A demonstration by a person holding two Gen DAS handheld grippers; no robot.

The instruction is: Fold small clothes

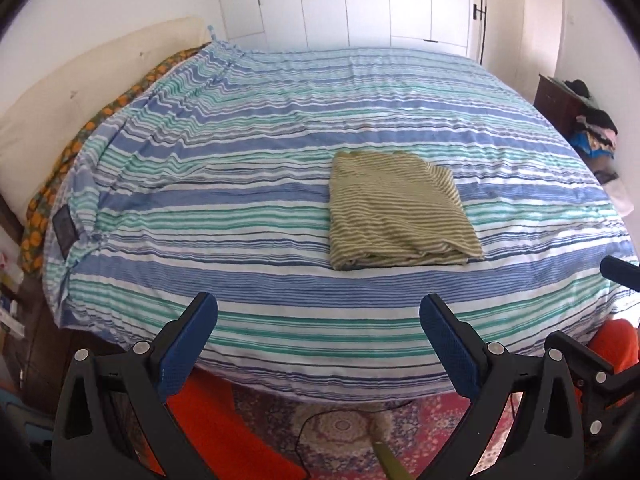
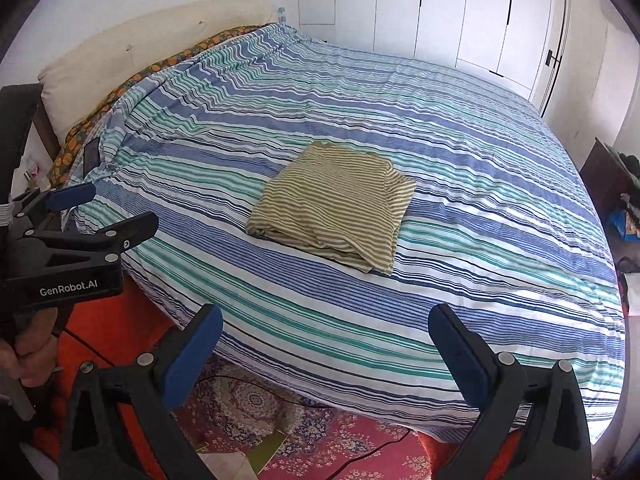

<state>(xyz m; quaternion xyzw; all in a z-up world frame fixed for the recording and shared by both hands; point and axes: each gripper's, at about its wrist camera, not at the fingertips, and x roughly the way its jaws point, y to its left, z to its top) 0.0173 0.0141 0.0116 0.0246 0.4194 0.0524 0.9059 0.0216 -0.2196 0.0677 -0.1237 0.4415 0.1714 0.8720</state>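
**A:** Where do you stand with the fold?

**B:** Judging by the striped garment (image 1: 400, 208), you look finished with this piece. It lies as a neat rectangle on the striped bedspread (image 1: 240, 216), about the middle of the bed and a little towards the foot edge nearest you, with nothing touching it.

**A:** And your grippers?

**B:** Your left gripper (image 1: 318, 316) has its fingers spread wide with nothing between them; it hangs over the bed's near edge, well short of the garment. Your right gripper (image 2: 325, 328) is the same: fingers apart, empty, also at the near edge.

**A:** So what does your next move call for?

**B:** Probably a fresh piece. There is a heap of clothes (image 1: 596, 128) on the dark stand beyond the bed's right side, but you cannot tell from here what is in it. No basket or bin shows, so nothing is contained anywhere. If the fold is to go smaller, you would pinch the garment's near edge with both grippers.
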